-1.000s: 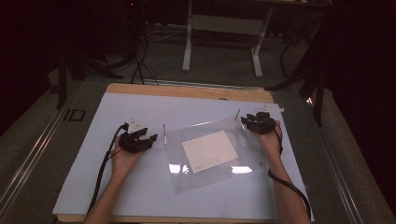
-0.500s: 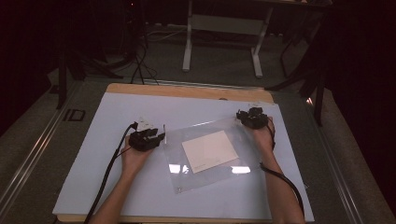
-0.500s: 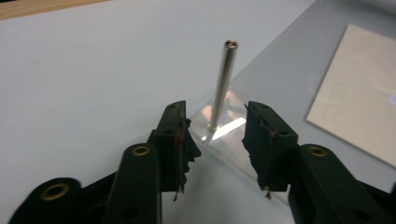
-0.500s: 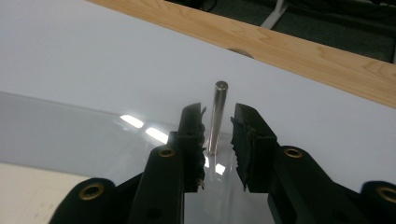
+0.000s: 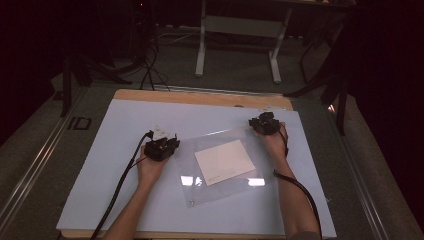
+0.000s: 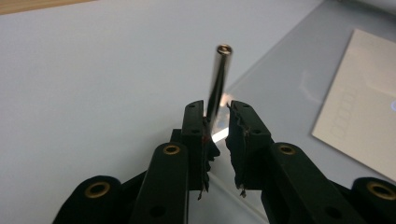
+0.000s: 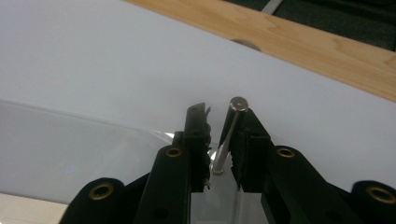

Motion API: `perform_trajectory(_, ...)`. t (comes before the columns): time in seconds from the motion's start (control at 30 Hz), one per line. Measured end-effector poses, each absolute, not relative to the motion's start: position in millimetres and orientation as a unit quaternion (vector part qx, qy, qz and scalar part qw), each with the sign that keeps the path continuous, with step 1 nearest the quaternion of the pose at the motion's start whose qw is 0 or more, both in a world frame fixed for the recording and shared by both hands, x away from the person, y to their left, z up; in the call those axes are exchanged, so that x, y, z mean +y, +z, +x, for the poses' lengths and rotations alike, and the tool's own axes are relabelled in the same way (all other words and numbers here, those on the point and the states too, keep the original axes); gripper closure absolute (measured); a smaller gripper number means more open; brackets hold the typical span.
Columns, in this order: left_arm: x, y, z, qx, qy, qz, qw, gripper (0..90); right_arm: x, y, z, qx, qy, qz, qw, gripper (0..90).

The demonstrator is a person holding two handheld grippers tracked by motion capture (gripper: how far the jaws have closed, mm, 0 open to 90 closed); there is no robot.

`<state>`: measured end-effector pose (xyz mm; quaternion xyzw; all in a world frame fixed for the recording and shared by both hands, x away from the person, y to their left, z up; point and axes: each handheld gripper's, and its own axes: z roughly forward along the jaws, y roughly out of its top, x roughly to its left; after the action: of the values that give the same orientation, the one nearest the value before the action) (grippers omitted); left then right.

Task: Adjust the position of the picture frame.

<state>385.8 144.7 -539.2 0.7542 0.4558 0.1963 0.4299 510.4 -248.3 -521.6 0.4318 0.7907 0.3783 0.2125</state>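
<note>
Matte white tabletop point(image 5: 100, 165), glossy clear acrylic sheet point(image 5: 200, 192), both grippers' jaws narrowed around slim steel posts point(image 6: 218, 79), pad contact unclear.

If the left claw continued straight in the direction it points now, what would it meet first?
Most likely the metal post, which already stands between its jaws at the corner of the clear sheet. The left claw has just been closing around it; beyond lies the white mat.
</note>
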Motion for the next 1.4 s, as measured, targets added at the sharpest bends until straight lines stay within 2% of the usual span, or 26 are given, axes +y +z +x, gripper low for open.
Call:
perform_trajectory(0.07, 144, -539, 387, 0.457, 0.195, 0.753, 0.432, 72.9, -248, -524, 512, 0.788, 0.379, 0.439, 0.208, 79.7)
perform_trajectory(0.2, 140, -539, 389, 0.455, 0.199, 0.754, 0.430, 73.0, -248, -527, 512, 0.792, 0.370, 0.439, 0.207, 80.2)
perform_trajectory(0.43, 138, -539, 391, 0.467, 0.202, 0.752, 0.419, 79.8, -249, -530, 512, 0.795, 0.365, 0.438, 0.207, 83.8)
perform_trajectory(0.47, 138, -540, 392, 0.472, 0.202, 0.750, 0.417, 83.2, -250, -531, 511, 0.794, 0.367, 0.439, 0.207, 84.3)
perform_trajectory(0.57, 137, -540, 392, 0.471, 0.203, 0.751, 0.415, 84.0, -250, -531, 511, 0.794, 0.369, 0.438, 0.205, 84.7)
perform_trajectory(1.07, 140, -540, 394, 0.477, 0.191, 0.747, 0.422, 84.8, -254, -529, 514, 0.787, 0.379, 0.452, 0.181, 85.3)
perform_trajectory(1.4, 143, -534, 395, 0.504, 0.189, 0.726, 0.428, 83.9, -255, -520, 509, 0.784, 0.385, 0.461, 0.158, 84.4)
